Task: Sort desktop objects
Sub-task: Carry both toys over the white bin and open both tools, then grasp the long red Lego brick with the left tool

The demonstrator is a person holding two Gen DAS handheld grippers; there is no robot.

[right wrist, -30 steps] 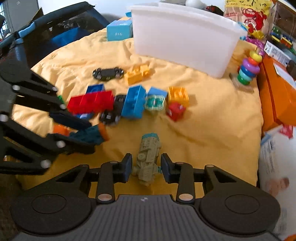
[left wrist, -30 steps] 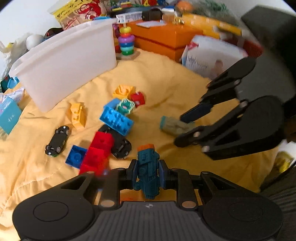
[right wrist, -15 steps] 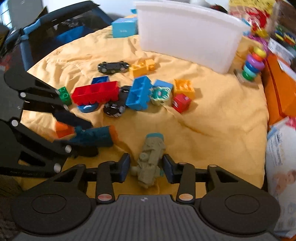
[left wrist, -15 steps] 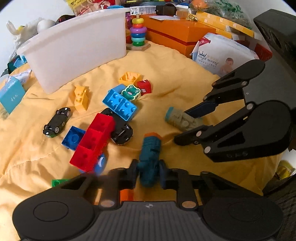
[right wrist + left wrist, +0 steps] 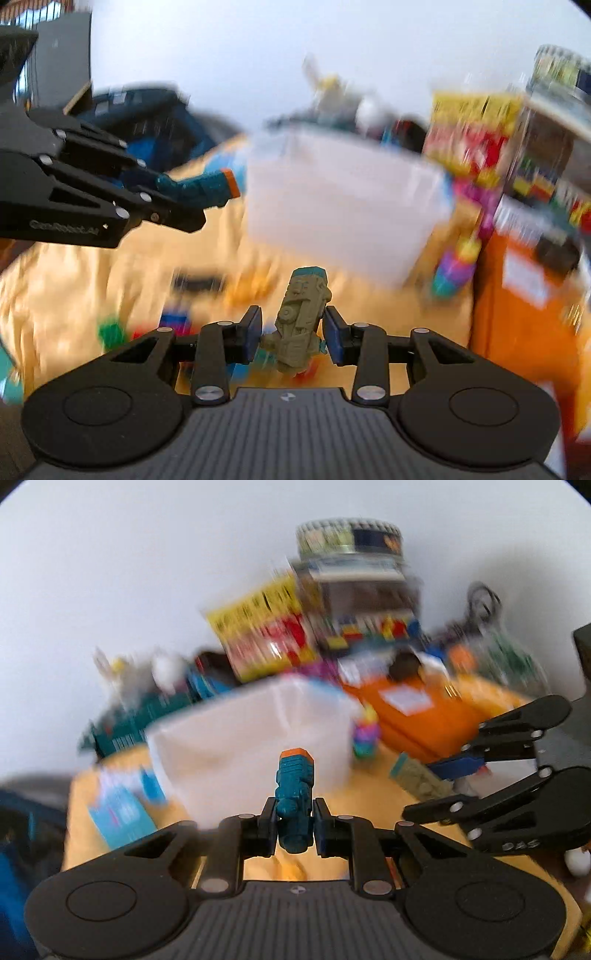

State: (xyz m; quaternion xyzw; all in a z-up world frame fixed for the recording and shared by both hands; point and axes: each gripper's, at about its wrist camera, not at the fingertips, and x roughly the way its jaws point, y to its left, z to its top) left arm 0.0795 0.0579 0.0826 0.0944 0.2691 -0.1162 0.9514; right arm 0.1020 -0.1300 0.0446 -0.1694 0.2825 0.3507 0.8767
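Left wrist view: left gripper (image 5: pixel 295 823) is clamped on a teal toy (image 5: pixel 294 788), right gripper (image 5: pixel 293 334) on an olive toy (image 5: pixel 301 317), both raised near a white bin (image 5: pixel 251 746). Risk judged: toys colliding or slipping in fast transit.

The left two-finger gripper (image 5: pixel 294 825) is matte black plastic with a ribbed grey centre plate, round side discs, silver rivets and blue-edged pads. The right two-finger gripper (image 5: pixel 291 334) matches it. Pale lettering marks the left one's side.
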